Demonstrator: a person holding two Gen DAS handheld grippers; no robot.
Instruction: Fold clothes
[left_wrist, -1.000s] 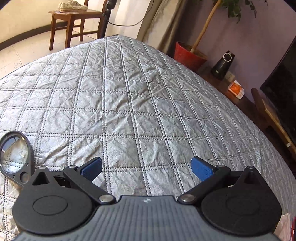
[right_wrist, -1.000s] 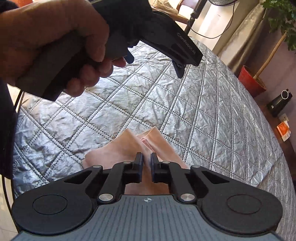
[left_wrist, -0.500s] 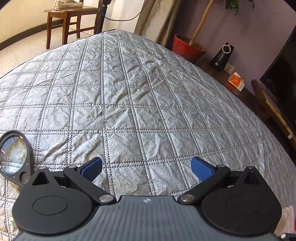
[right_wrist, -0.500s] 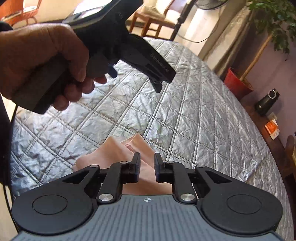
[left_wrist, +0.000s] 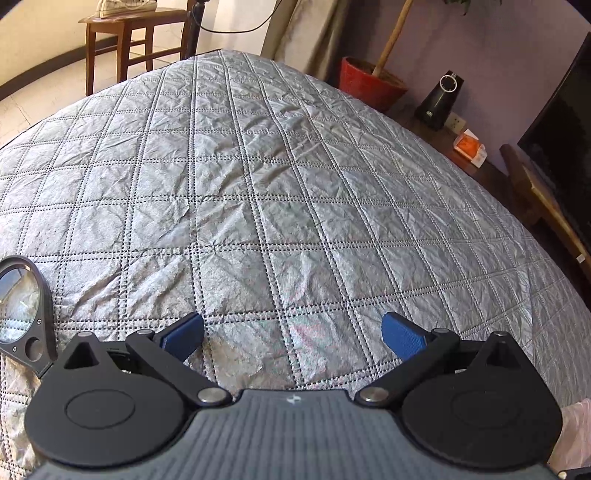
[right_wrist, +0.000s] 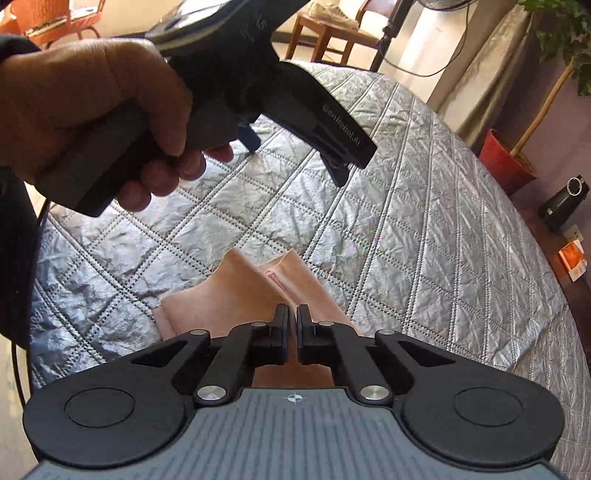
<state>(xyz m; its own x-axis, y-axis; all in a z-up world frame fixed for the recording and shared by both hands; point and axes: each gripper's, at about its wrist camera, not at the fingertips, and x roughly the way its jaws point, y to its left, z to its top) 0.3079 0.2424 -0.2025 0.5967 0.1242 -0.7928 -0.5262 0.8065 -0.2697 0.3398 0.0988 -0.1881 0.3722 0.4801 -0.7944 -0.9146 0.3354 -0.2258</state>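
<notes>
Inspecting the pink garment (right_wrist: 240, 295), we find it lying on the quilted bed (right_wrist: 406, 240), light, limp and likely to slide. Right tongs (right_wrist: 290, 325) are pressed together on its near fold; left tongs (left_wrist: 291, 332) stand apart, empty. We recommend gripping corners.

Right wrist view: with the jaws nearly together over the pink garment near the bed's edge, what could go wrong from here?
1. The right gripper looks shut, but it is unclear whether cloth is pinched; lifting might leave the pink garment behind.
2. The garment lies bunched near the quilt's edge and could slide off.
3. The left gripper hangs open over bare quilt, giving no support.
</notes>
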